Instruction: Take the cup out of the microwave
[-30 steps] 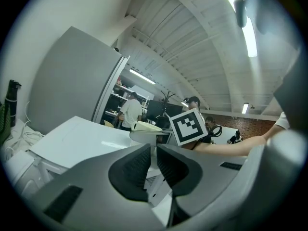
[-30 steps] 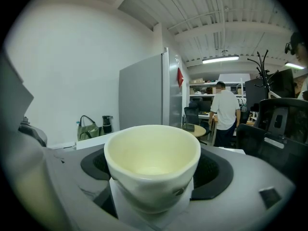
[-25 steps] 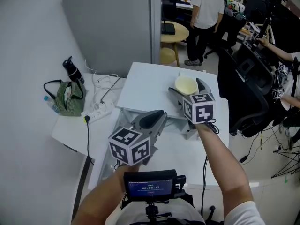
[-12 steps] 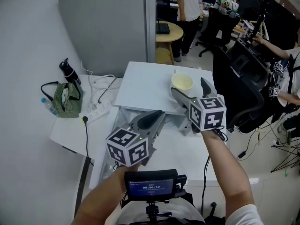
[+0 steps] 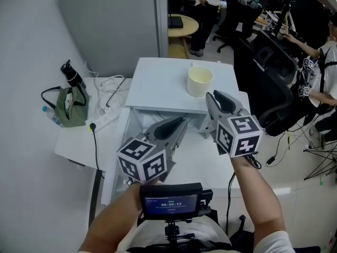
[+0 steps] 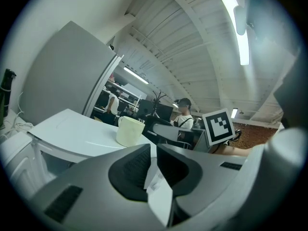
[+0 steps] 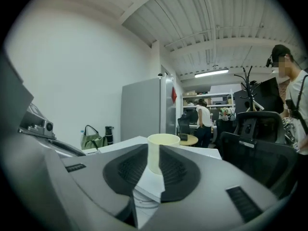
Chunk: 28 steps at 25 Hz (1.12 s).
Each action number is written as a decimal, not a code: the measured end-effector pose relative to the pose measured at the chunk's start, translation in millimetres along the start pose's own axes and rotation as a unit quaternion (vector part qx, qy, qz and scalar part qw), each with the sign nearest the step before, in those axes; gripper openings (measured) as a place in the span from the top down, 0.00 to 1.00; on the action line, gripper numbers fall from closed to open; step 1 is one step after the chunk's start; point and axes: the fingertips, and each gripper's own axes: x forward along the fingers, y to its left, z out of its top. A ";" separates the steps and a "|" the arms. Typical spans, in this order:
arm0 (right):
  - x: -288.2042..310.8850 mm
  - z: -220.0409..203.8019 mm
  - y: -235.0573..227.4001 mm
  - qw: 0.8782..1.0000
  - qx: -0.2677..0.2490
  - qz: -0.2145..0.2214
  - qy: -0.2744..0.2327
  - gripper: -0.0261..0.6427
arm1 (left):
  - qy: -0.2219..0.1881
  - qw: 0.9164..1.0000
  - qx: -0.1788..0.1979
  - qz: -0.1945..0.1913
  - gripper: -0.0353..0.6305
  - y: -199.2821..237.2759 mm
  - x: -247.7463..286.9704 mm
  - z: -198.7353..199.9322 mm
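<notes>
The pale yellow cup (image 5: 199, 81) stands upright on top of the white microwave (image 5: 158, 86), free of both grippers. My right gripper (image 5: 214, 97) hangs just in front of it, a short gap away. Its jaws have just been closing and now stand together with nothing between them. The right gripper view shows the cup (image 7: 162, 150) beyond the right gripper (image 7: 150, 174). My left gripper (image 5: 180, 123) is held lower, before the microwave's front, also shut and empty. In the left gripper view the cup (image 6: 130, 131) sits ahead and to the left of the left gripper (image 6: 154, 150).
On the side table to the left lie a green bag (image 5: 68, 107), a black bottle (image 5: 71, 74) and a power strip (image 5: 105, 121) with cables. A grey partition (image 5: 110, 25) rises behind. Black office chairs (image 5: 268, 73), a round wooden table (image 5: 176, 22) and people fill the back and right.
My right gripper has let go of the cup, drawn back toward me and a little up, and closed its jaws. The cup stays on the microwave top. The left gripper shifted slightly.
</notes>
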 end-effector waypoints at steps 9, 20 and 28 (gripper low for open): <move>-36.3 -18.5 31.2 1.000 0.012 0.021 0.009 0.94 | 0.008 1.000 -0.005 -0.024 0.86 -20.3 -14.7 -12.8; -90.8 -56.0 74.6 0.997 0.066 0.033 0.037 0.94 | 0.023 0.998 -0.017 -0.054 0.86 -50.5 -49.5 -40.3; -126.0 -92.1 110.7 0.992 0.101 0.034 0.061 0.94 | 0.049 0.996 -0.022 -0.073 0.86 -62.7 -83.2 -70.5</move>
